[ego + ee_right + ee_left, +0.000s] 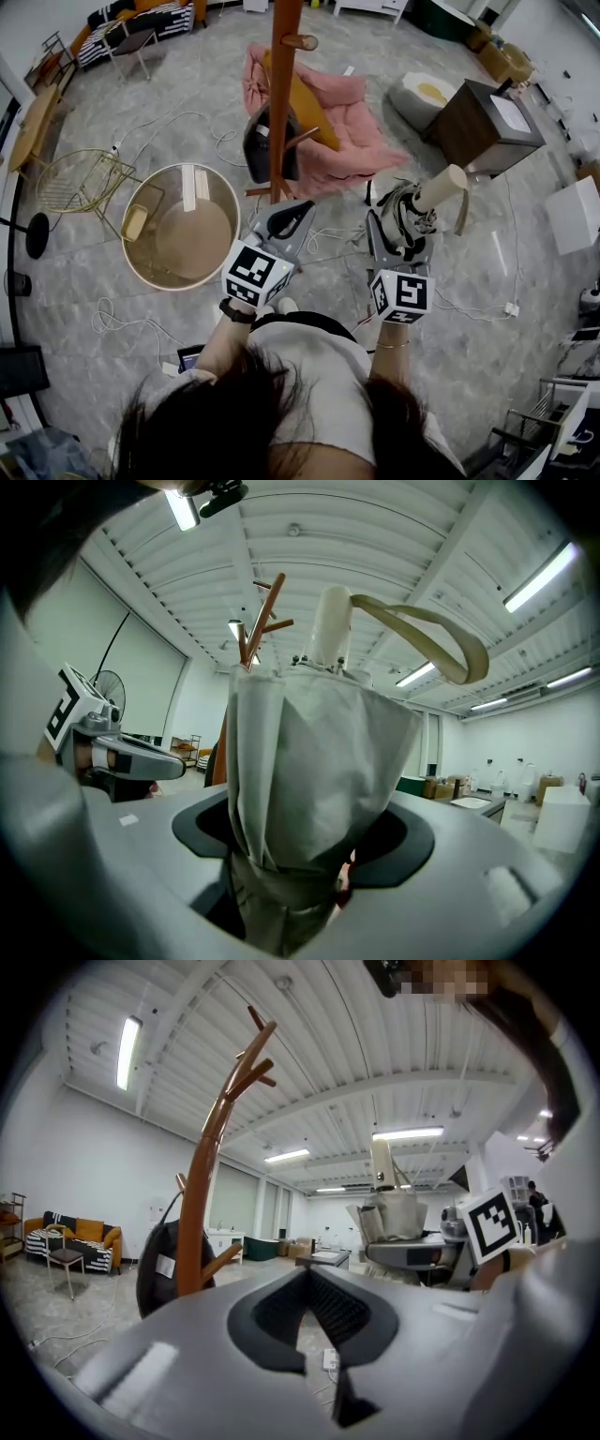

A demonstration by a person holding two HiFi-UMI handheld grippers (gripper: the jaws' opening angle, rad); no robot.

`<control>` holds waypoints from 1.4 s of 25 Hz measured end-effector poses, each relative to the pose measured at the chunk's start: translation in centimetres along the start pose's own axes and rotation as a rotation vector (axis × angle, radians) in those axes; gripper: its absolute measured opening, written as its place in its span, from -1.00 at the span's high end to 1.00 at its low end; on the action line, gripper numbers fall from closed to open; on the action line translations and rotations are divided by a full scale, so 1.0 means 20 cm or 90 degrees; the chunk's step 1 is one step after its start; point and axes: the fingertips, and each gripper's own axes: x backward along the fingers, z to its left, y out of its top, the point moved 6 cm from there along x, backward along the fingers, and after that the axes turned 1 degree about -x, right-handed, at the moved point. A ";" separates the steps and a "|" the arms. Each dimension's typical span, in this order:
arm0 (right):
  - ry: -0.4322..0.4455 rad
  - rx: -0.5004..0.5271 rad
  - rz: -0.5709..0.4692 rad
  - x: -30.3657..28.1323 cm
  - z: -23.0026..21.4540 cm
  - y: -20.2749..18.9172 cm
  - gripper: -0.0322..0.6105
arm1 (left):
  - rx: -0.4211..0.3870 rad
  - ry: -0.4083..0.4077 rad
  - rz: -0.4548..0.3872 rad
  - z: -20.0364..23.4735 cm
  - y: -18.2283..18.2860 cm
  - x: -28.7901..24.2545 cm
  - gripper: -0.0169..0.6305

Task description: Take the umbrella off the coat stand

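one umbrella (441,187) is kept pinched-in by the right gripper (401,246), clear right of the coat stand (281,103); left gripper (286,223) is pressed together, empty.

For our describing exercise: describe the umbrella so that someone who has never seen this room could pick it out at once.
Find the tall brown coat stand mid-room, then look nearer the person, to the right gripper. Clamped in its jaws is the umbrella: a folded beige bundle with a cream handle and looped strap, unlike the dark bag hanging on the stand.
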 end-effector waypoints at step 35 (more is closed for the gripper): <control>0.009 -0.037 0.090 0.06 0.00 -0.44 -0.11 | 0.003 0.006 0.042 0.03 -0.25 -0.10 0.77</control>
